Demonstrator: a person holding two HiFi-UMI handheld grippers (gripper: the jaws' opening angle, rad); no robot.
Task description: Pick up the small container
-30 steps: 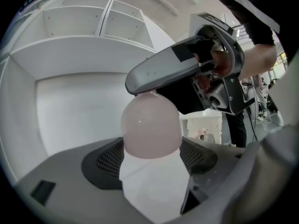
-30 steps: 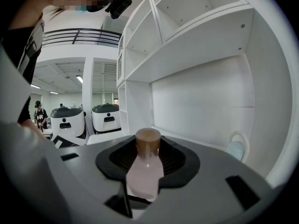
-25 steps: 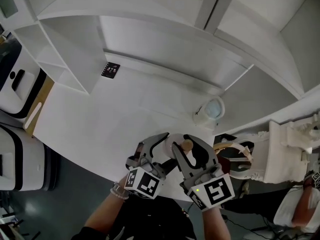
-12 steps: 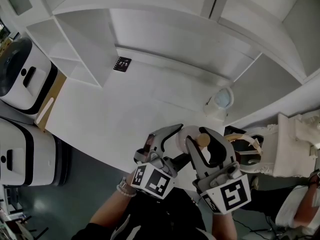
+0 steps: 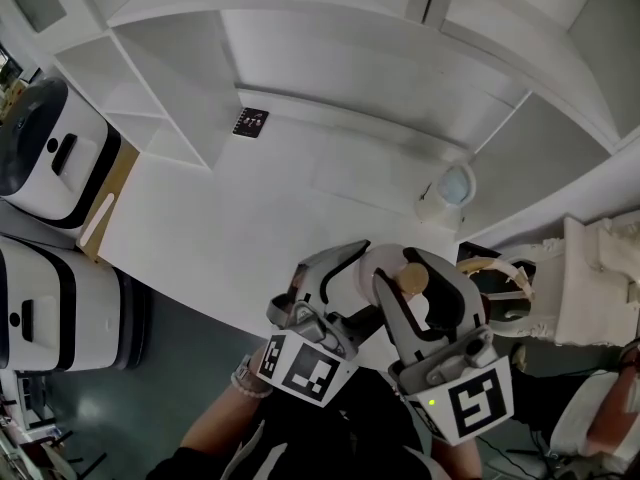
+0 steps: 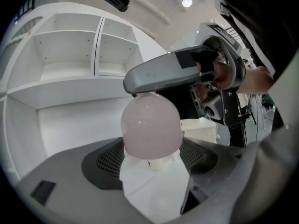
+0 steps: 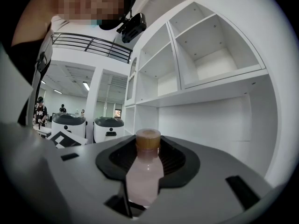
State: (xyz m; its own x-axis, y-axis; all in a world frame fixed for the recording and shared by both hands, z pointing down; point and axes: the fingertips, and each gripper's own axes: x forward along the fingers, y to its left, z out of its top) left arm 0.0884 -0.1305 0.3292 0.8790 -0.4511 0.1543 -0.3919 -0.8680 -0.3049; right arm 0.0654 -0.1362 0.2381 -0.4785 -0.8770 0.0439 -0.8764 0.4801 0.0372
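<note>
Small container [image 7: 145, 171] pinched in the right tool [image 7: 148, 148], lifted off the desk [image 5: 250, 218] and close to its front edge. Lies lengthwise along the jaws, tan cap [image 7: 148, 139] pointing away from the camera, pale pink body squeezed between the dark pads. Looks like a firm enough hold, though only on a smooth, tapering wall.

Over to the left tool [image 6: 150, 160]: jaws apart, flanking the rounded base of the same container. Touching it or just shy of it, hard to call from either view. Not carrying any of the load, at a guess.

Further out, a white cup [image 5: 452, 190] at the back right of the desk, well apart from the action, and the shelf unit [image 5: 160, 88] beyond.

Plenty to go wrong from here:
- **Too hard a squeeze:** could shoot forward out of the right pads, given that taper and gloss.
- **Too soft a squeeze:** could sag and slide down through the pads.
- **An off-centre left closure:** could get levered sideways by the jaws landing badly on the dome.
- **Two tools at odds:** could be twisted loose by pulls in different directions.

Near enough to the desk's edge, too, for a drop to end in a roll and a fall to the floor. Safest bet, probably: one firm hold, the other tool kept clear or closed slowly and squarely.
</note>
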